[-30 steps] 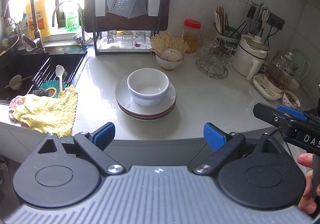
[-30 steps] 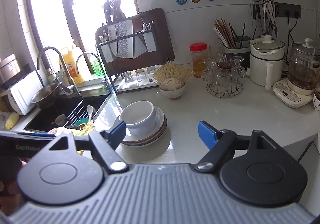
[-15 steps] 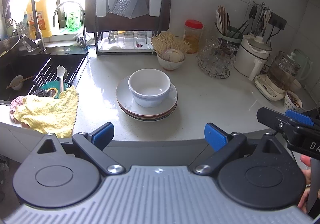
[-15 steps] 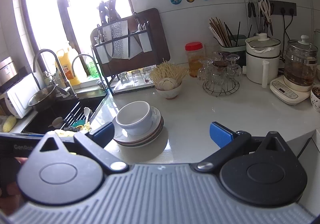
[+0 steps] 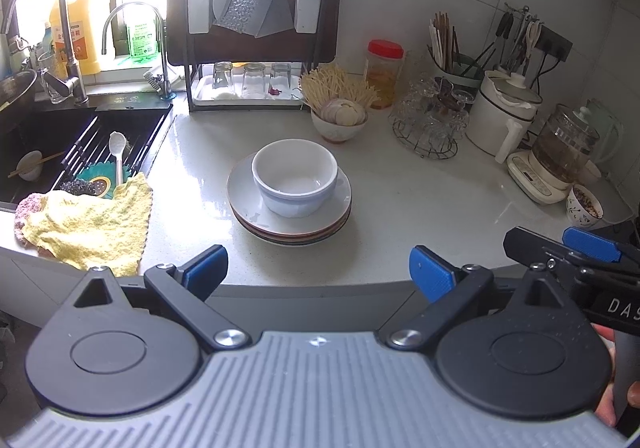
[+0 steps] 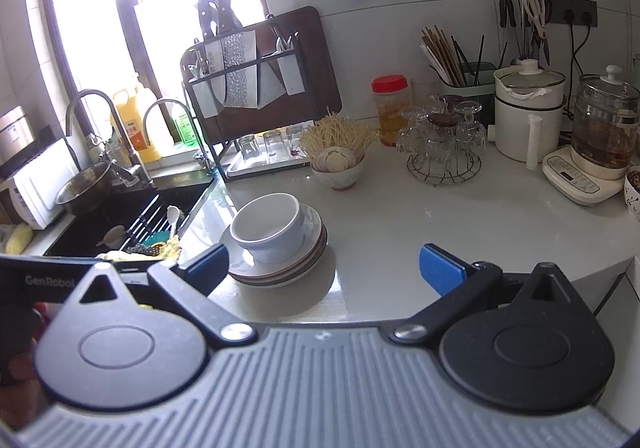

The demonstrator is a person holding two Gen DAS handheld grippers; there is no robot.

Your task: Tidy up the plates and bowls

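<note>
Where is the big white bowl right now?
The white bowl sits on the stack of plates mid-counter, centre of the left wrist view, between the sink and the glass rack.

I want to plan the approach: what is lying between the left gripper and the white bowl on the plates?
In the left wrist view, only bare countertop lies between the open left gripper and the plate stack carrying the white bowl.

Lower plates [image 5: 292, 237] in stack mostly hidden
</note>
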